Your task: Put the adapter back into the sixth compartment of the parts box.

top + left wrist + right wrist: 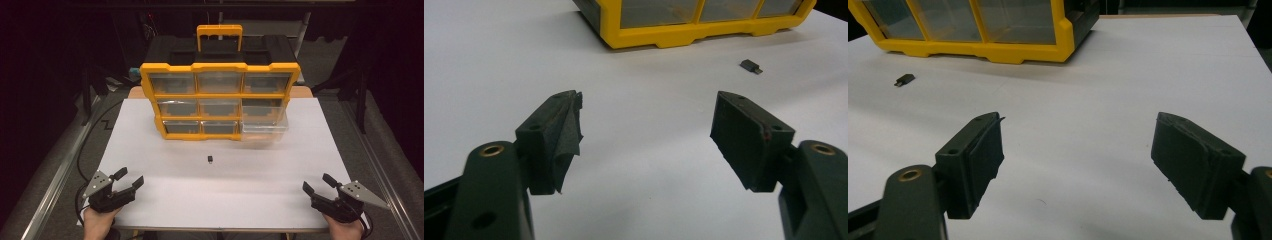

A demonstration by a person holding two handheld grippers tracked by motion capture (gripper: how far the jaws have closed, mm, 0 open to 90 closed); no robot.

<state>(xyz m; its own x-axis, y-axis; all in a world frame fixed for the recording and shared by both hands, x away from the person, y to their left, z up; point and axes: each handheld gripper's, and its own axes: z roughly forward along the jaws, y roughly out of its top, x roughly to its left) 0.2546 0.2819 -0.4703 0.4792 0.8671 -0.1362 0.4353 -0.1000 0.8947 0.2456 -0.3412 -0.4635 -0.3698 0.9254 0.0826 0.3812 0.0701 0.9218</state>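
A yellow and black drawer organiser (220,97) stands at the back of the white table (225,190), with clear drawers in three rows. Its bottom right drawer (264,131) is pulled out toward me. A small black part (211,159) lies on the table in front of the organiser, also seen in the left gripper view (751,66) and in the right gripper view (904,79). My left gripper (131,178) rests open at the near left corner, nothing between its jaws. My right gripper (317,184) rests open at the near right corner, jaws wide and holding nothing.
Metal rails (55,170) run along both sides of the table. A black cable (87,145) trails off the left edge. The organiser's yellow handle (219,35) stands up at the back. Dark surroundings lie beyond the table.
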